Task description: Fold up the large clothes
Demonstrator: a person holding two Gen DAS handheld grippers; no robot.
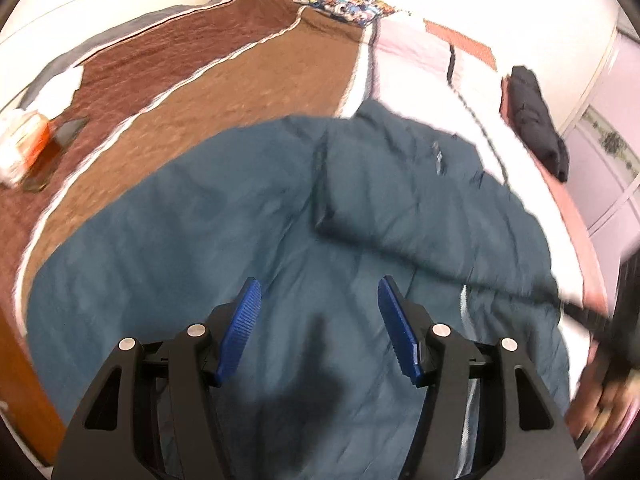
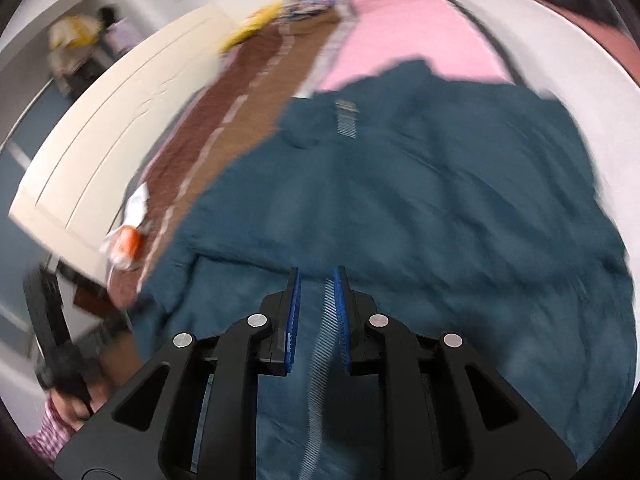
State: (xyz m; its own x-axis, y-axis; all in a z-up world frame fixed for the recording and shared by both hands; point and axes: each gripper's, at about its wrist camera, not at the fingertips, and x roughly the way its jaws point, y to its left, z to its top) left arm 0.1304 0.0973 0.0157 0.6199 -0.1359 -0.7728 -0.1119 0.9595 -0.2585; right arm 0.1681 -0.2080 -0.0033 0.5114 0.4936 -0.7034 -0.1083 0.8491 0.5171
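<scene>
A large dark teal jacket (image 1: 224, 216) lies spread on the bed, with one sleeve (image 1: 420, 184) folded across its body. It also fills the right wrist view (image 2: 420, 200), where its zipper (image 2: 320, 356) runs up between the fingers. My left gripper (image 1: 318, 292) is open and empty, hovering above the jacket's lower middle. My right gripper (image 2: 317, 276) hangs over the zipper with its jaws a narrow gap apart, holding nothing. Both views are motion-blurred.
The bed has a brown quilt (image 1: 224, 80) and a pink and white cover (image 1: 420, 52). A black folded garment (image 1: 536, 116) lies at the right edge. An orange and white packet (image 1: 22, 140) and a dark phone (image 1: 70, 130) lie left. A cream headboard (image 2: 112, 128) stands beyond the bed.
</scene>
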